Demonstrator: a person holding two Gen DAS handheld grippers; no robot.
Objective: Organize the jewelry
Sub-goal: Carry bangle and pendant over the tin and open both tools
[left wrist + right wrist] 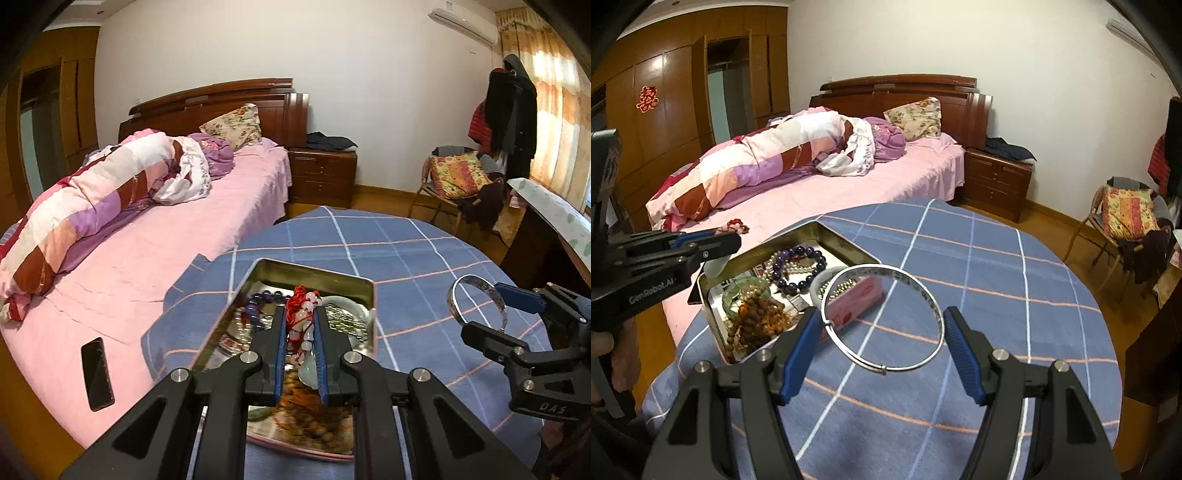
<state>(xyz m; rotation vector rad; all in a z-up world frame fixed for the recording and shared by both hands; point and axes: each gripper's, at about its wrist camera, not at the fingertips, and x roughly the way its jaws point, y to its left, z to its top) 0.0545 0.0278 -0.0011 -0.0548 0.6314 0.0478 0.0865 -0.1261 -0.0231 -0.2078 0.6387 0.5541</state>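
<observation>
My left gripper (301, 314) is shut on a red-corded string of white beads (304, 325) and holds it over the open metal tin (314, 273). In the right wrist view that gripper (733, 234) hovers above the tin's (846, 247) left end. The tin holds purple beads (803, 266), brown beads (757, 317), a green bangle (744, 290) and pearls. My right gripper (881, 317) is shut on a silver bangle (886, 317), held across its width above the blue checked cloth, right of the tin. It also shows in the left wrist view (476, 302).
The tin sits on a round table with a blue checked cloth (960, 295). A bed with pink sheets (166, 240) lies left, with a black phone (96, 373) on it. A chair with clothes (1126, 221) stands at the right.
</observation>
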